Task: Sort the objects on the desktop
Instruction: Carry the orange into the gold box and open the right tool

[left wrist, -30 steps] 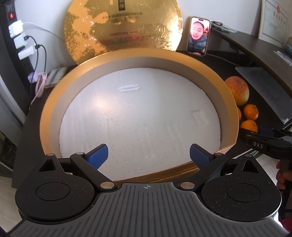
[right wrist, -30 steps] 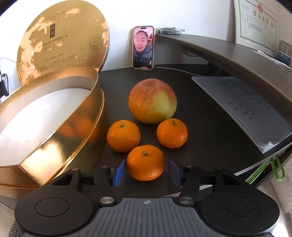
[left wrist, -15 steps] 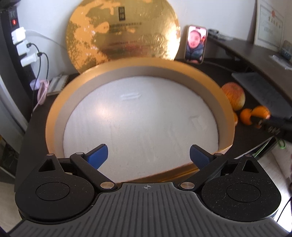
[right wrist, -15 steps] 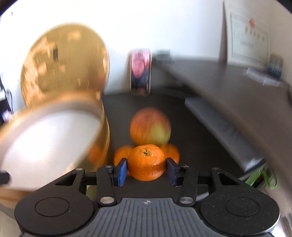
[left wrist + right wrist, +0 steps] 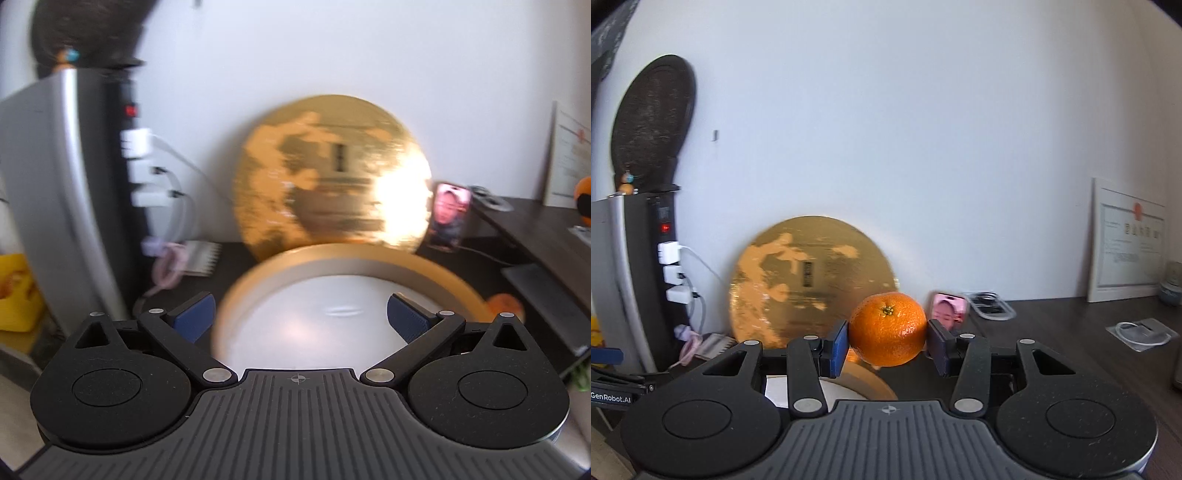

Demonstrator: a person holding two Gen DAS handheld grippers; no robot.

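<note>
My right gripper (image 5: 887,341) is shut on an orange mandarin (image 5: 887,328) and holds it in the air, above the desk and near the rim of the round gold box (image 5: 866,382). In the left wrist view that gold box (image 5: 458,286) with its white foam floor lies just ahead of my left gripper (image 5: 300,314), which is open and holds nothing. The box's gold lid (image 5: 332,177) leans upright against the wall behind it. Another piece of orange fruit (image 5: 504,304) peeks out past the box's right rim. The left view is blurred.
A phone (image 5: 450,218) stands against the wall right of the lid. A grey upright unit with a black power strip and white chargers (image 5: 140,170) fills the left. A raised dark shelf (image 5: 1089,332) carries a framed certificate (image 5: 1126,240) and small items.
My right gripper closed on the front mandarin and lifted it well off the desk. My left gripper pulled back and tilted up, so the box now looks smaller and lower.
</note>
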